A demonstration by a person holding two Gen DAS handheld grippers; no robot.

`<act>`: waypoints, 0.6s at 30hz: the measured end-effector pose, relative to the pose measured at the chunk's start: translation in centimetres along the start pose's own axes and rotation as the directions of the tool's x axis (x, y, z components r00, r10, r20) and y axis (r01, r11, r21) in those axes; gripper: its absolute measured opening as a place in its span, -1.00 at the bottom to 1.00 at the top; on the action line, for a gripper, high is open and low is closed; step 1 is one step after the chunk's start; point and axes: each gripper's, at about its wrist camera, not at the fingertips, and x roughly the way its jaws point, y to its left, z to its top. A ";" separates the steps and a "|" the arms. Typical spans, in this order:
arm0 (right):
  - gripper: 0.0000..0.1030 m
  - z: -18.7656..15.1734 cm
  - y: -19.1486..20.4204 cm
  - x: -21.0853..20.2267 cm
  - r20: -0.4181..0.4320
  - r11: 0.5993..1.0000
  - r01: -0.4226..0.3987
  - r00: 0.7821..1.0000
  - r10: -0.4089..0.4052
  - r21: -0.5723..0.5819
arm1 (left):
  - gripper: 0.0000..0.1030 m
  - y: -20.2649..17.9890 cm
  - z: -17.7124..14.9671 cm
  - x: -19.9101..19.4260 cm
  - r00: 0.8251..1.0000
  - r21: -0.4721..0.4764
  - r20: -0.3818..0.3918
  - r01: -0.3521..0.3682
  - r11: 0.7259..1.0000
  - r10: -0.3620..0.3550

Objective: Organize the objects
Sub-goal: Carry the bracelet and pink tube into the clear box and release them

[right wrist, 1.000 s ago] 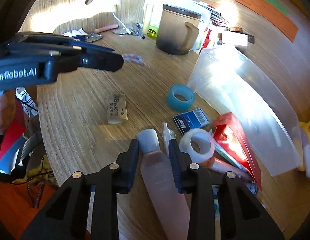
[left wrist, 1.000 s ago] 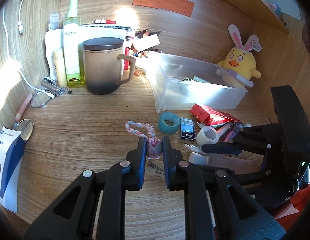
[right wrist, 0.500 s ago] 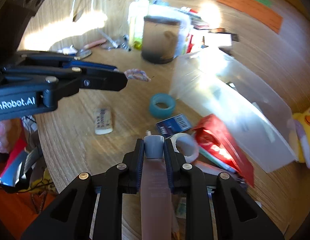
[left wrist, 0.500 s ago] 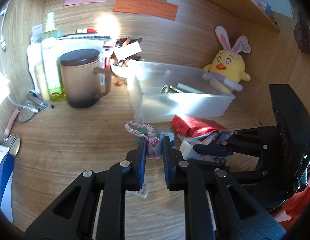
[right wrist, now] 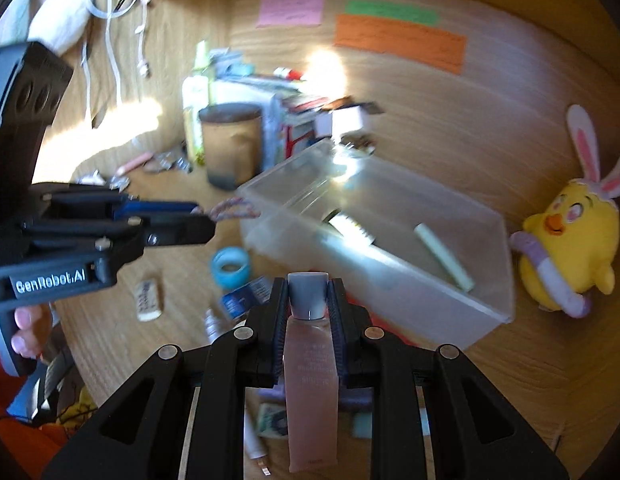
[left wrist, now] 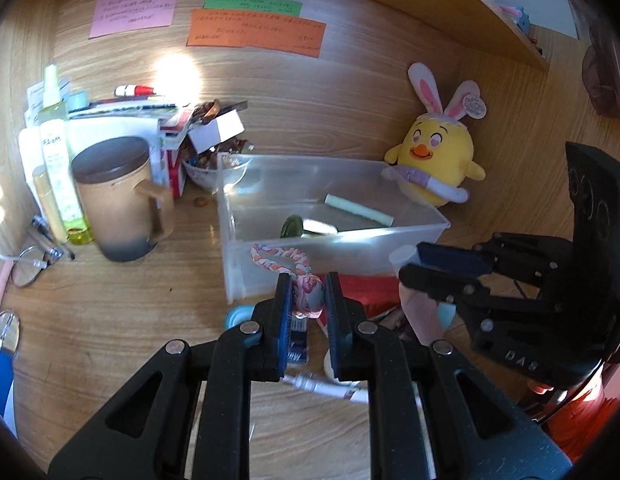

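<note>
A cluttered wooden desk sits in an alcove with coloured notes stuck on its back wall. The clear plastic bin in the middle already holds a pale green stick, a round gold-coloured piece and little else, so the sorting looks barely begun. Two more items are in the air, both close to the bin's near wall. The left gripper is clamped on a pink-and-white braided cord, whose loop hangs out ahead of the jaws toward the bin. The right gripper pinches a pink tube with a grey cap just below the cap, body trailing back under the fingers. Both tools tilt down and forward at the bin from the front, the left one on its left. Still on the desk: a blue tape roll, an eraser, a dark blue card, a red packet, a white cable. The lidded mug and the plush chick stand apart.
</note>
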 end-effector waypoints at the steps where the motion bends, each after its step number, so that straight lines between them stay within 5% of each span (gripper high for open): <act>1: -0.65 0.3 -0.5 -0.1 0.011 1.000 0.008 1.000 -0.008 0.007 | -0.71 -0.1 0.3 0.1 1.000 0.002 0.005 0.001 1.000 -0.001; 12: -0.65 2.8 -4.3 -0.1 0.067 0.994 0.062 0.995 -0.068 0.085 | -0.71 -0.5 3.6 2.3 1.000 0.006 0.015 0.011 1.000 -0.011; 18: -0.65 4.9 -6.5 1.7 0.031 0.992 0.083 0.996 -0.086 0.097 | -0.71 0.2 4.8 5.0 0.999 -0.006 -0.033 0.007 1.000 -0.007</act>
